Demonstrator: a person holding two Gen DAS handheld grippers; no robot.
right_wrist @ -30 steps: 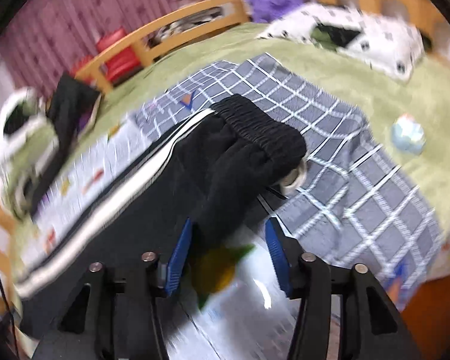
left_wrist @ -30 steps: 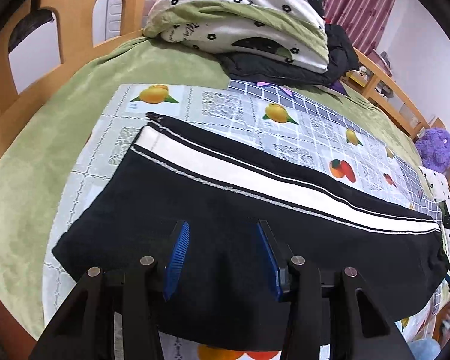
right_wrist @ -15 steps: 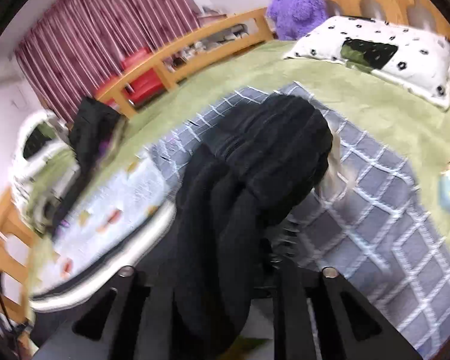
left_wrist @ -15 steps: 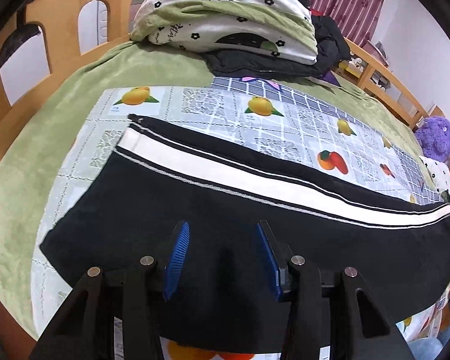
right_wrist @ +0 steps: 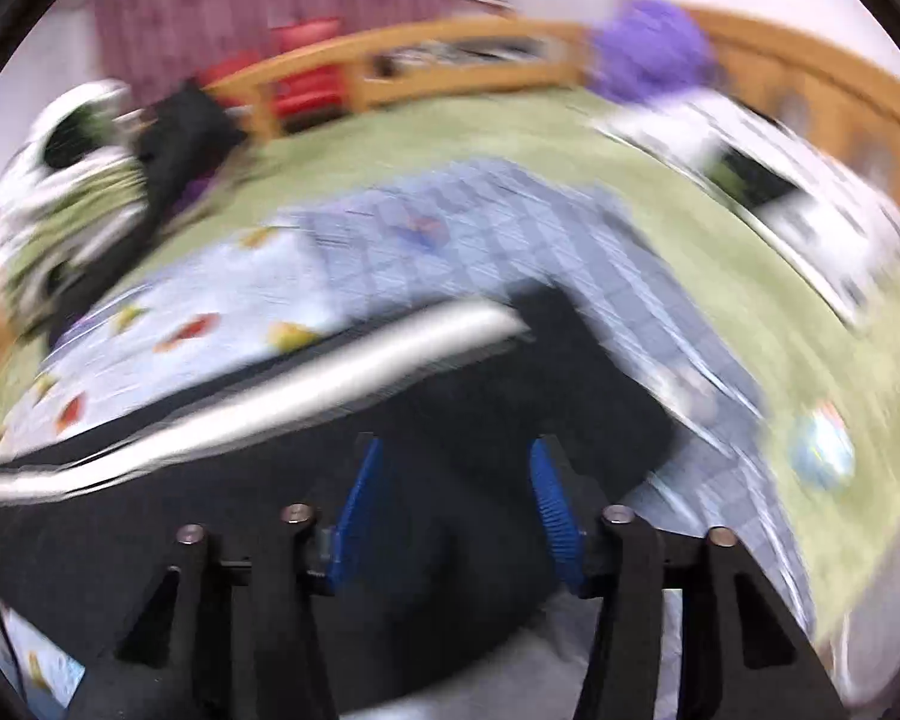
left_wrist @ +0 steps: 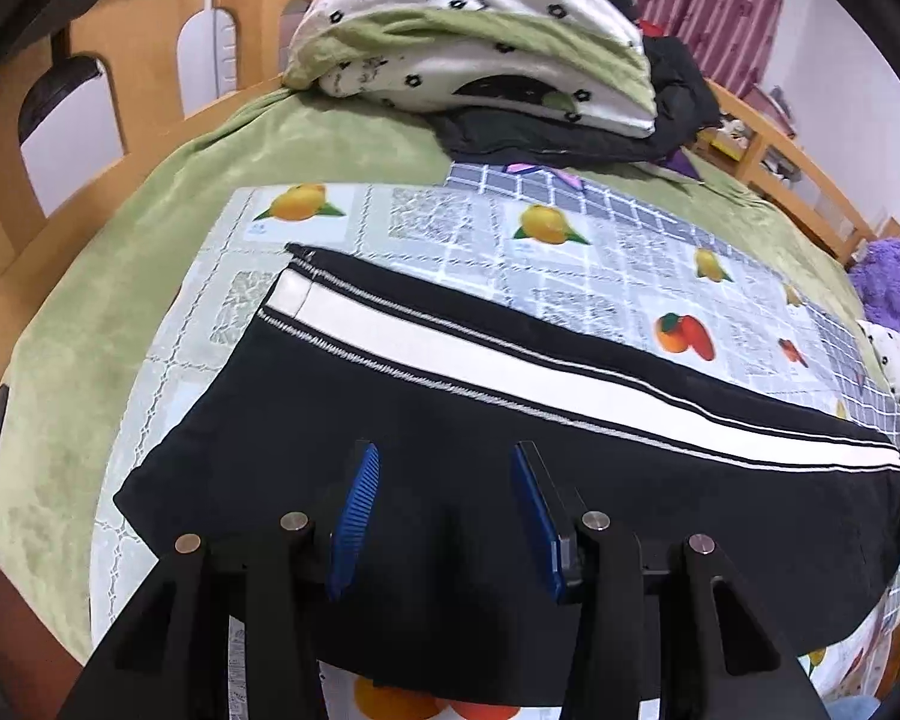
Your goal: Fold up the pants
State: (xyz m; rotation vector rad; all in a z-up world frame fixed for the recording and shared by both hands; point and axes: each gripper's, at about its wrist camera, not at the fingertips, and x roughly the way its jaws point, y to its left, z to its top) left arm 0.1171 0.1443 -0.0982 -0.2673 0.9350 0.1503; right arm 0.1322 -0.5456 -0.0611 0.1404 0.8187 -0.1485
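Black pants (left_wrist: 510,480) with a white side stripe lie flat across the fruit-print mat on the bed. My left gripper (left_wrist: 444,456) is open, its blue pads just above the near edge of the leg end. In the blurred right wrist view the pants (right_wrist: 330,480) lie under my right gripper (right_wrist: 456,450), which is open with nothing between its pads, over the waist end.
A folded quilt (left_wrist: 480,42) on dark clothes sits at the head of the bed. A wooden bed rail (left_wrist: 90,138) runs at the left. A purple plush toy (left_wrist: 891,282) and a spotted pillow (right_wrist: 780,180) lie at the far side. A small ball (right_wrist: 822,450) rests on the green sheet.
The right gripper, shut on the bunched waist half a second ago, has let it go; the waist end now lies flat. The left gripper stayed open over the leg end.
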